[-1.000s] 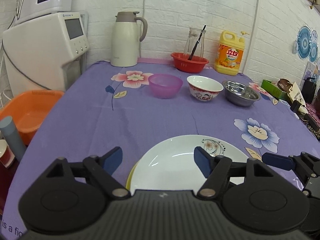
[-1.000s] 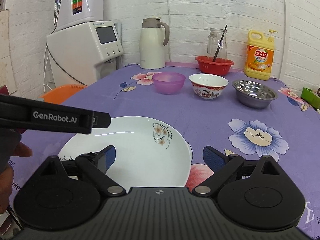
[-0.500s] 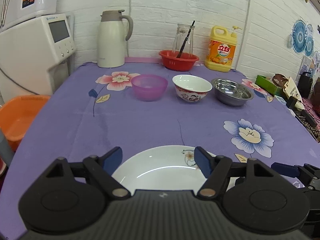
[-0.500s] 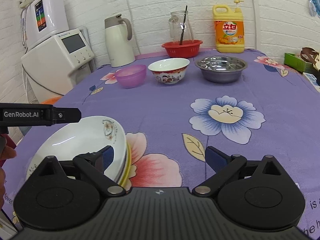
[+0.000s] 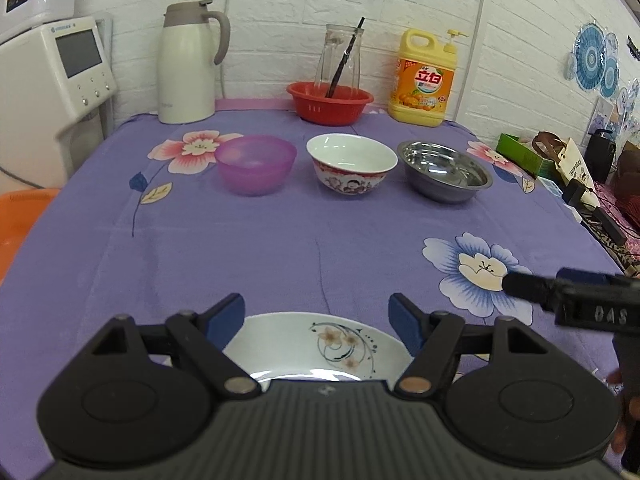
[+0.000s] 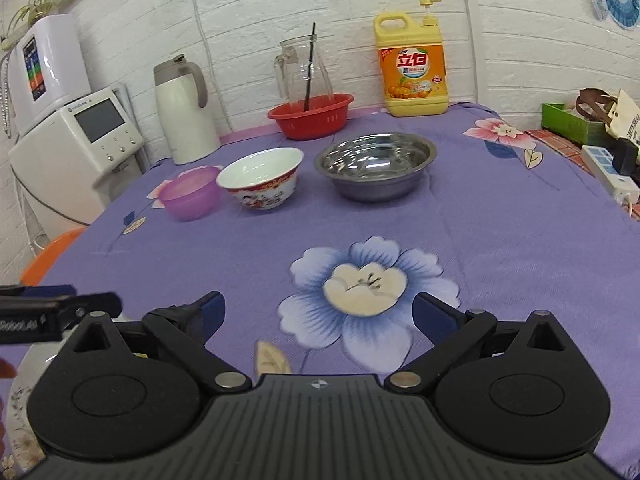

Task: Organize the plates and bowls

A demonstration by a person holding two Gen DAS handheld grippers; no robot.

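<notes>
Both wrist views face the bowl row (image 5: 348,170) low, close.

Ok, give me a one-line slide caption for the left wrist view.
Open left gripper above a white floral plate, facing a row of purple bowl, ceramic bowl and steel bowl.

The left tool (image 5: 316,320) hides the near half of the white plate (image 5: 304,346)

Our table (image 5: 280,248): purple floral cloth.
We see on it: plate (image 5: 312,348), purple bowl (image 5: 256,164), porcelain bowl (image 5: 352,166), steel bowl (image 5: 446,176), red basket (image 5: 330,102), kettle (image 5: 188,64), detergent (image 5: 426,80).
</notes>
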